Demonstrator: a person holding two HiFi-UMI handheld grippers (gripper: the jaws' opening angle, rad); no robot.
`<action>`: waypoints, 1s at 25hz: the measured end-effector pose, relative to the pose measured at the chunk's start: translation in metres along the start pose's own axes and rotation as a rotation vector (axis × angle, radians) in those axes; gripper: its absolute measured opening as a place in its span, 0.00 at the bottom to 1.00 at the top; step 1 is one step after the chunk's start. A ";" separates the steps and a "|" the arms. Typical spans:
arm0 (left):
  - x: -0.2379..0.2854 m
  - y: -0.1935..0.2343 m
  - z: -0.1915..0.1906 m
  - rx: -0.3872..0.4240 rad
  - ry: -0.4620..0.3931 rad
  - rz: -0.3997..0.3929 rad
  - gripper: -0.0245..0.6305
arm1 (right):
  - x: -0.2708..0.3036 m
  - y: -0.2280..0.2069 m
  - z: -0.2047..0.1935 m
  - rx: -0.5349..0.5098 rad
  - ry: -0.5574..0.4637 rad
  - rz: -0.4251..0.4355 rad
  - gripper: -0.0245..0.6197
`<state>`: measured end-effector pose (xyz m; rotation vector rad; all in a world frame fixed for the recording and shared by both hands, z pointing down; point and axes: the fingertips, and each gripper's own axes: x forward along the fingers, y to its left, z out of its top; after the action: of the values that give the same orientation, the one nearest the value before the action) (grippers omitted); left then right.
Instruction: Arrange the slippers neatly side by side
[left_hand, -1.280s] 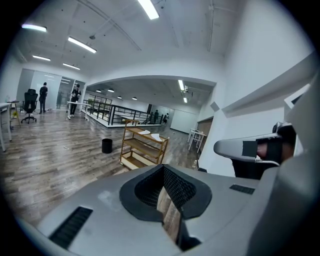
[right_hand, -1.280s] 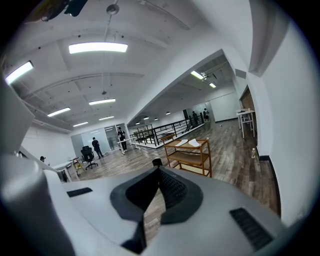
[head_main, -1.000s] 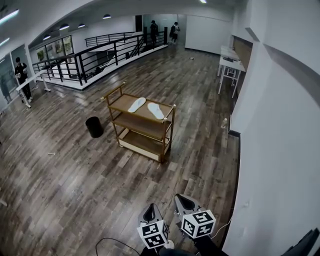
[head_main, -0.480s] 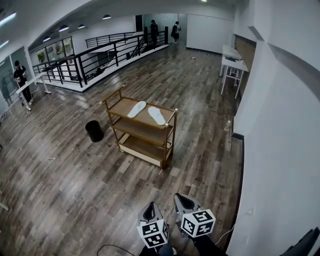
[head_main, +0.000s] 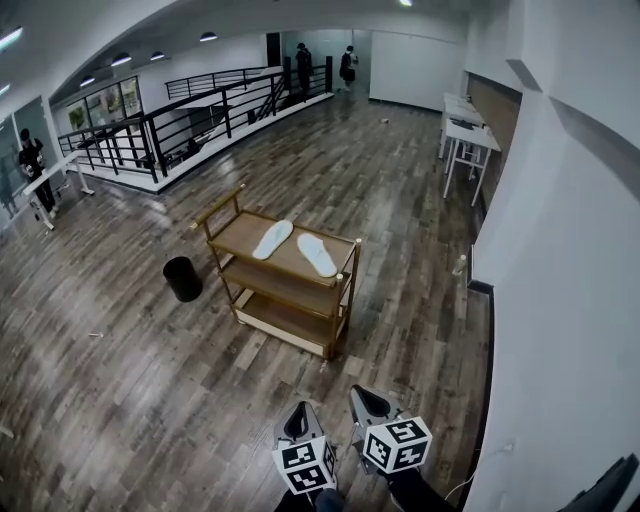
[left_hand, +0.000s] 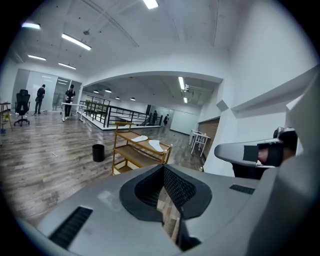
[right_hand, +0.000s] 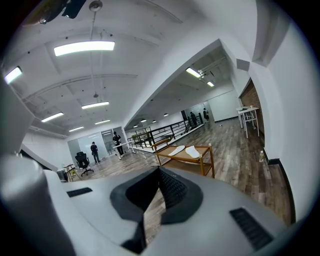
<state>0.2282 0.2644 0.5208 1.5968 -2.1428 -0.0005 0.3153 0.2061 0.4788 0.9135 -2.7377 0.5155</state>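
Two white slippers lie on the top shelf of a wooden cart (head_main: 236, 234) in the middle of the room. The left slipper (head_main: 272, 239) and the right slipper (head_main: 317, 255) lie at an angle to each other, splayed apart at the near ends. They also show far off as the slipper pair (left_hand: 148, 141) in the left gripper view and the slipper pair (right_hand: 184, 151) in the right gripper view. My left gripper (head_main: 298, 422) and right gripper (head_main: 368, 402) hang at the bottom of the head view, well short of the cart. Both are shut with nothing between the jaws.
A black bin (head_main: 182, 279) stands on the wood floor left of the cart. A white wall (head_main: 560, 300) runs close along my right, with white tables (head_main: 468, 135) further along it. A black railing (head_main: 190, 115) borders the far left. People stand in the distance.
The cart with the slippers has come a little closer and lower in the head view. Both grippers keep their place and stay shut.
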 end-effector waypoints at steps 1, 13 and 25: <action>0.009 0.005 0.004 -0.002 -0.002 0.000 0.04 | 0.009 -0.003 0.003 0.000 0.000 -0.004 0.04; 0.073 0.039 0.026 -0.010 0.012 0.003 0.04 | 0.082 -0.023 0.019 0.000 0.025 -0.027 0.03; 0.127 0.059 0.039 -0.062 0.021 0.101 0.04 | 0.152 -0.045 0.040 -0.031 0.073 0.050 0.04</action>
<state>0.1332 0.1583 0.5480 1.4464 -2.1838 -0.0175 0.2201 0.0752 0.5002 0.8049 -2.7013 0.5036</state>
